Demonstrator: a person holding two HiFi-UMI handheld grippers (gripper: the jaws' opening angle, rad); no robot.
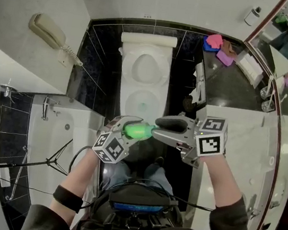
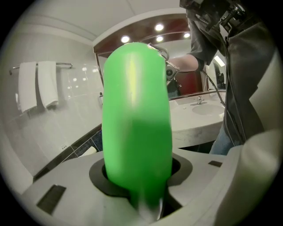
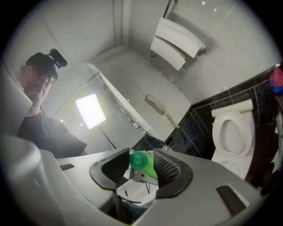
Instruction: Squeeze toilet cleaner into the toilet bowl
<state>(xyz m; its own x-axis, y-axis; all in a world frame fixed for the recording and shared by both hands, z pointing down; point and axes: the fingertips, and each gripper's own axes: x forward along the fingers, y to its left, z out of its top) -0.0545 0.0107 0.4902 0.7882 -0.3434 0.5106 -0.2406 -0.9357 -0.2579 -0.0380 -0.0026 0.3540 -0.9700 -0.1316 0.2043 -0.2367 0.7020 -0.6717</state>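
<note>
Where the head view looks down, the left gripper (image 1: 130,130) and right gripper (image 1: 158,126) sit at either end of 1 green cleaner bottle (image 1: 139,131); the toilet bowl (image 1: 128,100) lies beyond both sets of fingers.
Left gripper view: fingers (image 2: 66,185) clamped on the bottle (image 2: 137,119).
Right gripper view: fingers (image 3: 170,167) parted, bottle cap (image 3: 138,160) between them, toilet bowl (image 3: 217,132) to their right.

One green bottle (image 1: 139,131). Two claws: the left claw (image 1: 128,131) and the right claw (image 1: 158,129). One toilet (image 1: 145,66), one wall telephone (image 1: 46,30), one bathtub (image 1: 48,146) and one basin (image 2: 205,108). Two white towels (image 2: 37,86) on one rail. One lit light panel (image 3: 90,110). Three coloured cloths (image 1: 215,40) can be counted on the dark tabletop (image 1: 229,81): one pink, one blue, one purple.
</note>
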